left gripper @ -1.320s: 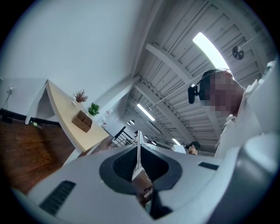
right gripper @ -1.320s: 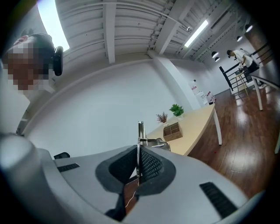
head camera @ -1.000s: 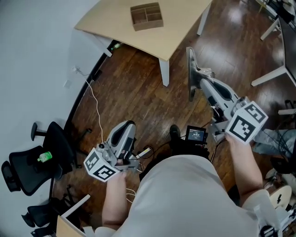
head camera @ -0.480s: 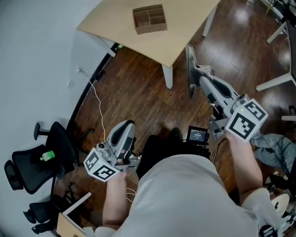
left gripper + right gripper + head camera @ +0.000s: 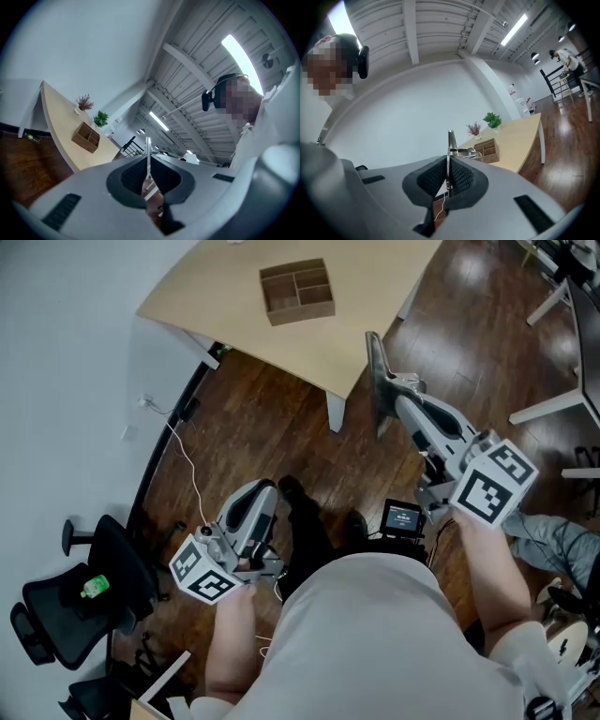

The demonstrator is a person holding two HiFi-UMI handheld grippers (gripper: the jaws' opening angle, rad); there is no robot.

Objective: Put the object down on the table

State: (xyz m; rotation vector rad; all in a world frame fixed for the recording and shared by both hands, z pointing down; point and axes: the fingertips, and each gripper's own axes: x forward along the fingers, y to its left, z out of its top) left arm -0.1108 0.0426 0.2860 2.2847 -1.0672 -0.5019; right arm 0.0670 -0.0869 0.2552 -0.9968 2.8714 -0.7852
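Note:
My right gripper [image 5: 392, 395] is shut on a thin flat grey metal object [image 5: 375, 362] and holds it upright above the wooden floor, short of the table. In the right gripper view the object [image 5: 450, 140] stands edge-on between the black pads, with chrome parts beside it. The light wooden table [image 5: 319, 338] lies ahead and carries a brown wooden compartment box [image 5: 297, 292]. My left gripper [image 5: 263, 489] stays low by the person's left side, jaws shut, with nothing I can make out in them. Its own view shows the table [image 5: 58, 129] and the box [image 5: 86, 137].
A black office chair [image 5: 56, 610] with a green item [image 5: 94, 586] on its seat stands at the left by the white wall. A white cable [image 5: 187, 451] trails over the floor. White desk legs [image 5: 553, 399] stand at the right. Two small plants [image 5: 492, 120] sit on the table's far end.
The person has stepped forward, one foot now ahead. Both grippers went along, and the table and box sit a little nearer in the head view. Both grips look unchanged.

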